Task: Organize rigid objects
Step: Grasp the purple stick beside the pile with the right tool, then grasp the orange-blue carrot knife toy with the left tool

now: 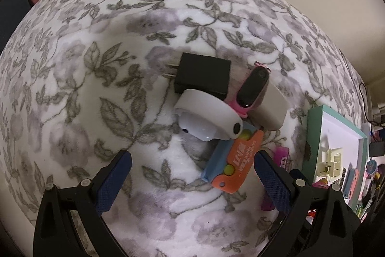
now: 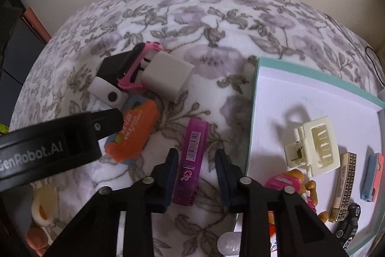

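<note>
Five things still lie heaped on the blanket in the left wrist view: black plug, white gadget, band, grey plug, orange toy. Left gripper hangs wide, empty.

Right wrist view: right gripper straddles the purple bar, pads not visibly pressing. Several items, including a clip, already lie in the tray.

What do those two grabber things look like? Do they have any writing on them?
Both are black plastic with a V-shaped frame and small round silver pins. The left gripper has two dark blue fingers with a bumpy grid texture. The right gripper has the same dark blue ribbed fingers. Seen from the right wrist camera, the left gripper's black side carries grey lettering, "GenRobot.AI".
</note>
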A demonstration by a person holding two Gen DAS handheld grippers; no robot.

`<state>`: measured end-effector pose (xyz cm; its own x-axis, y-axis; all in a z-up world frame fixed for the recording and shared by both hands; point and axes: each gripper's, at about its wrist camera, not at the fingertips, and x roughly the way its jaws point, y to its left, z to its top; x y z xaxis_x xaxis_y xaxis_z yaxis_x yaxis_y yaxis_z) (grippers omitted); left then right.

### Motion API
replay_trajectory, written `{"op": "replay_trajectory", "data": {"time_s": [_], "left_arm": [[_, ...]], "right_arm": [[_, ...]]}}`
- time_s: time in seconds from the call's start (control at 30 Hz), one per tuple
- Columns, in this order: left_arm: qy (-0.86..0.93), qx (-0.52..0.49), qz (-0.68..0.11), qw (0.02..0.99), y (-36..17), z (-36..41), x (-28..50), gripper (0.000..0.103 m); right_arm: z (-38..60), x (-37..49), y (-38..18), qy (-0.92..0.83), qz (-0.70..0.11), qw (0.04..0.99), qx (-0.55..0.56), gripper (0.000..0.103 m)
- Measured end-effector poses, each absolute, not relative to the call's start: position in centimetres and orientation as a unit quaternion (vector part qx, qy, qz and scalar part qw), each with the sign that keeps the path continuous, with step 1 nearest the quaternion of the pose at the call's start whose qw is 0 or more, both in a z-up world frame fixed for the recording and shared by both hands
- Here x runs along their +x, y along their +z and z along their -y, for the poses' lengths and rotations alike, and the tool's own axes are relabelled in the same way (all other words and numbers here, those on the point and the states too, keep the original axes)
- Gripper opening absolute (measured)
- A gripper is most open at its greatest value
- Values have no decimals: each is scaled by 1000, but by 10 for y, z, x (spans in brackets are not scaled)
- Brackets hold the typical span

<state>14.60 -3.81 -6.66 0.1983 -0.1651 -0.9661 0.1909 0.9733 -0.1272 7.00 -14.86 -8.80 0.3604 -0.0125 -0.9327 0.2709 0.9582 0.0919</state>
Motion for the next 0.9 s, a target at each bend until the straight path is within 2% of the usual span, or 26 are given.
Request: {"op": "replay_trajectory", "data": {"time_s": [0.17,0.37,0.43,0.5,0.57,0.63,0.9], "left_arm": [[-127,28,-625,770,-76,55,145,101],[-131,37,-626,768,-82,69,143,96],[-139,37,-630,763,-84,73,141,80],[-145,33,-631,761,-86,76,139,78],[-154,33,-630,760,-87,77,138,69],[-174,23,-631,755,-86,79,136,52],[-178,26,-639,748,-88,83,134,50]], "right_arm": [[151,67,-90,-83,-560,816,120,28],[153,65,-90,-81,-561,814,122,27],[154,66,-90,-81,-561,814,125,26],[155,66,-89,-81,-561,814,127,25],[155,67,-89,-80,-561,814,128,25],[155,67,-89,-79,-562,813,127,25],[145,67,-92,-76,-571,812,95,25]]}}
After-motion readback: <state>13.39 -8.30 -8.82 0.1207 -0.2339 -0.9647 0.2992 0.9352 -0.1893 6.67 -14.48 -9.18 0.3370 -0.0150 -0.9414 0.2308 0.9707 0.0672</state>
